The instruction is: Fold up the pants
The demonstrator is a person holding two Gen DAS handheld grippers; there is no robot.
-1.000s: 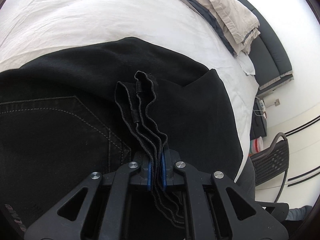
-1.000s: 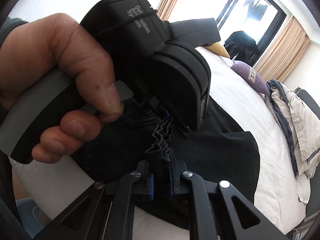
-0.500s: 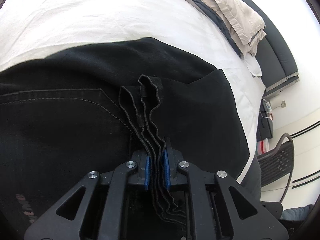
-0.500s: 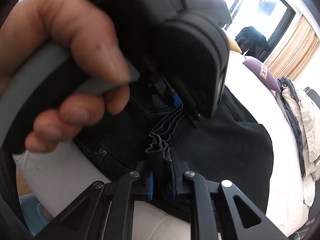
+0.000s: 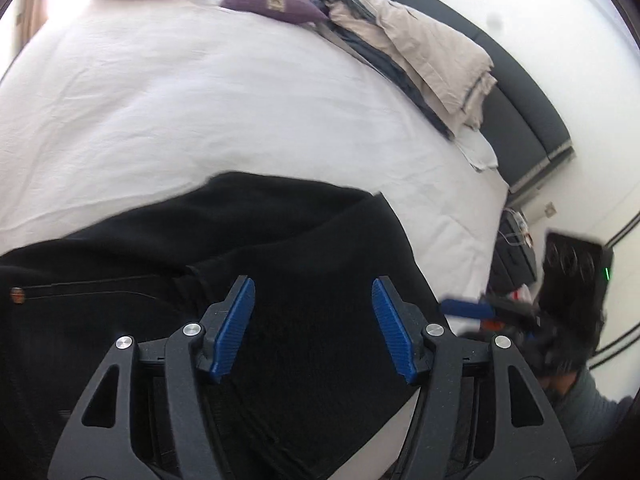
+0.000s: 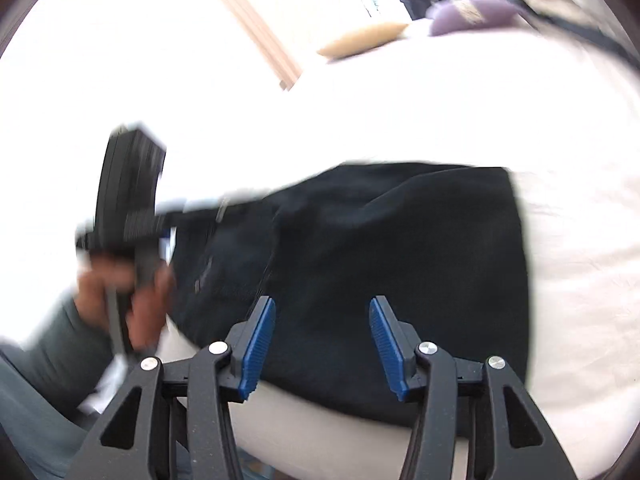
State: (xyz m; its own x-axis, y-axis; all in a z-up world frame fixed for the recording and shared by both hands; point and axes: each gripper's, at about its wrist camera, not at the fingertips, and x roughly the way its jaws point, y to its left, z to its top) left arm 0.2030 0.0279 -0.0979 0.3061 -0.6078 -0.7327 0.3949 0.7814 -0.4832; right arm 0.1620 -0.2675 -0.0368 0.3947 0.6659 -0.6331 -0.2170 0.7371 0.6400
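Pants (image 5: 248, 264) lie folded in a black bundle on the bed (image 5: 200, 92), near its edge. Left tool (image 5: 312, 320) and right tool (image 6: 322, 336) both gape apart, empty (release step, I judge). Next you check the fold's edges, smoothing if needed.

No readable text, brand or number in either view. Purple cushion (image 5: 269, 0) on the bed carries a patterned band, but it's too small to make out; in the right wrist view it's motion-blurred. Pants (image 5: 248, 264) show no legible label.
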